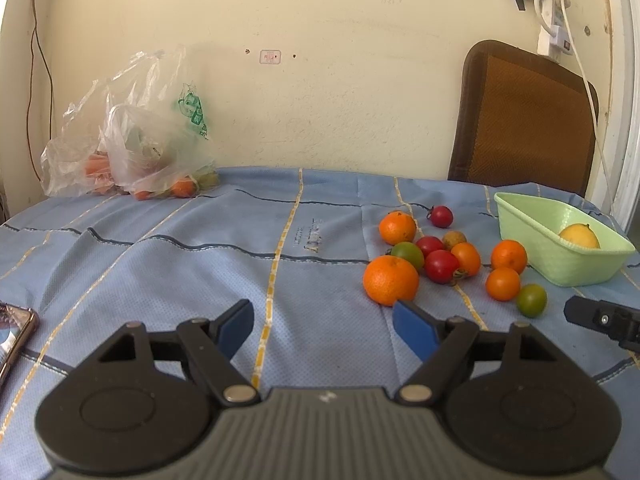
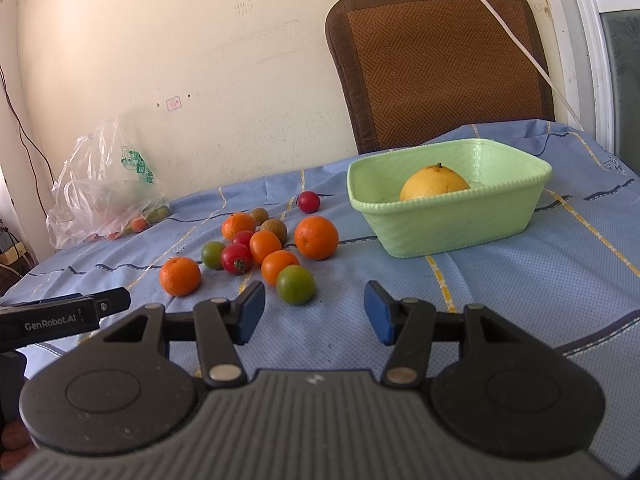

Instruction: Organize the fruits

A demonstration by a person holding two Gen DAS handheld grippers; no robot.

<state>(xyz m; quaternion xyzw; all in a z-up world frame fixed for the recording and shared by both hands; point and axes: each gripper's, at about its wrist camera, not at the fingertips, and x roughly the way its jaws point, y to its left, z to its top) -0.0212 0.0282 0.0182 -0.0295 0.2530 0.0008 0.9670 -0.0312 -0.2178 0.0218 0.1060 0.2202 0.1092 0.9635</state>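
Observation:
A pile of loose fruit lies on the blue cloth: oranges [image 1: 391, 280] [image 2: 316, 237], red tomatoes [image 1: 441, 266] [image 2: 236, 259] and green ones [image 1: 531, 300] [image 2: 295, 284]. A light green basket [image 1: 532, 240] [image 2: 460, 224] holds one yellow fruit [image 1: 579, 236] [image 2: 434, 182]. My left gripper [image 1: 324, 326] is open and empty, left of the pile, its right finger close to the nearest orange. My right gripper [image 2: 314, 312] is open and empty, just in front of the green tomato. Its tip shows in the left wrist view [image 1: 600, 320].
A clear plastic bag [image 1: 136, 148] [image 2: 104, 196] with more produce sits at the back left by the wall. A brown chair back [image 1: 524, 120] [image 2: 436, 64] stands behind the table. A phone [image 1: 14, 332] lies at the left edge. A white cable [image 2: 516, 40] hangs down the wall.

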